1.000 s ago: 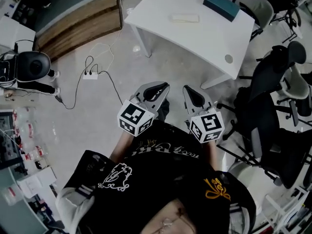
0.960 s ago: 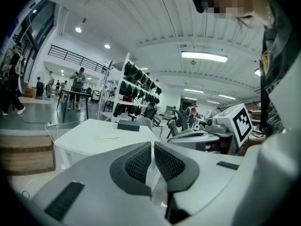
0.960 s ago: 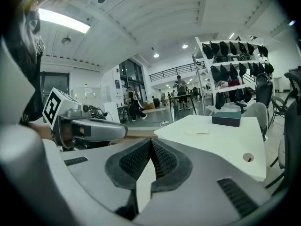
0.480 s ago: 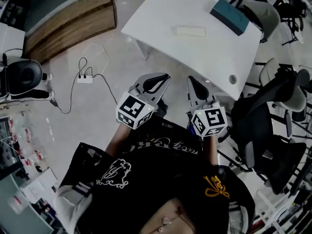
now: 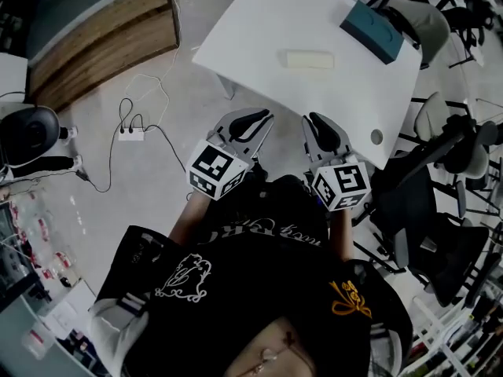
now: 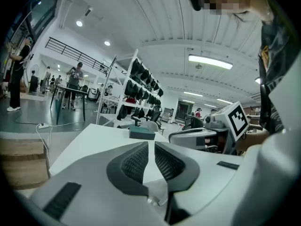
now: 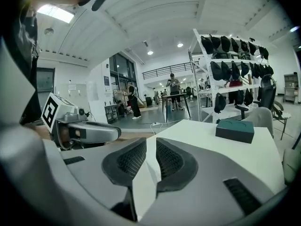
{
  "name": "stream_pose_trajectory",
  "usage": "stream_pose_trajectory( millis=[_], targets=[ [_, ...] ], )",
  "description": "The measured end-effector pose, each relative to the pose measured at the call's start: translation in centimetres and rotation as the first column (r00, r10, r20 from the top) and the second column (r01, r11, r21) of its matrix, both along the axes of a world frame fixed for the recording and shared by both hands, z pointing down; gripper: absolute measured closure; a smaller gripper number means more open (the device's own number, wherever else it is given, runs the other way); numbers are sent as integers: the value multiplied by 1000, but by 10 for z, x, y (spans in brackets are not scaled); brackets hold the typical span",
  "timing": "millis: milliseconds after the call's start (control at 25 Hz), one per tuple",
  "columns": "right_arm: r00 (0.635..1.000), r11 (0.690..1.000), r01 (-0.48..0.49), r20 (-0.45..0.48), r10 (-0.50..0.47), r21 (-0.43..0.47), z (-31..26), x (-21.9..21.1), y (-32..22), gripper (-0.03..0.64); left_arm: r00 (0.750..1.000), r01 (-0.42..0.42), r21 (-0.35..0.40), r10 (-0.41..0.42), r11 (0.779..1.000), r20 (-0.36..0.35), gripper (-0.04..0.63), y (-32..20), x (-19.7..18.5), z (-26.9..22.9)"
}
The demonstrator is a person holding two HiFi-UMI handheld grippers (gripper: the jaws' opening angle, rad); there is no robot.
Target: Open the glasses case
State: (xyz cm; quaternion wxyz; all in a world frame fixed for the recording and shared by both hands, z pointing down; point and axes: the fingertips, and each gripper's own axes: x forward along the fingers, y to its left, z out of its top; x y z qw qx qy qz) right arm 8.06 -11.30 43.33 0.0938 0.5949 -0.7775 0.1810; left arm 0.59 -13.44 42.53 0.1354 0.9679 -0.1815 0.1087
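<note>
Grey ribbed pads [image 6: 134, 163] of the left gripper [image 5: 259, 120] sit closed together with nothing between them. The right gripper [image 5: 316, 122] has just been opening its jaws to a thin slit and is empty too. Both hang short of the white table [image 5: 259, 30], off its near edge. A teal boxy case [image 5: 373, 26] sits by the table's far edge and is probably the glasses case, though it is small in view. A pale flat piece [image 5: 310, 59] lies mid-table. The case looks rigid, light and smooth, so it may skid. Pin the base with one gripper and pinch the lid's lip opposite the hinge.
</note>
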Motion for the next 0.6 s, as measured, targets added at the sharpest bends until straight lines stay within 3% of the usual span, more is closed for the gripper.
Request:
stream_pose_trajectory(
  millis=[360, 600],
  targets=[
    [989, 999, 42, -138, -46, -35, 11, 35, -33, 498, 1000, -3, 0, 3, 1000, -11, 543, -24, 9, 10],
    [949, 986, 143, -271, -161, -86, 28, 66, -79, 471, 1000, 10, -18, -10, 1000, -4, 502, -37, 25, 18]
  ],
)
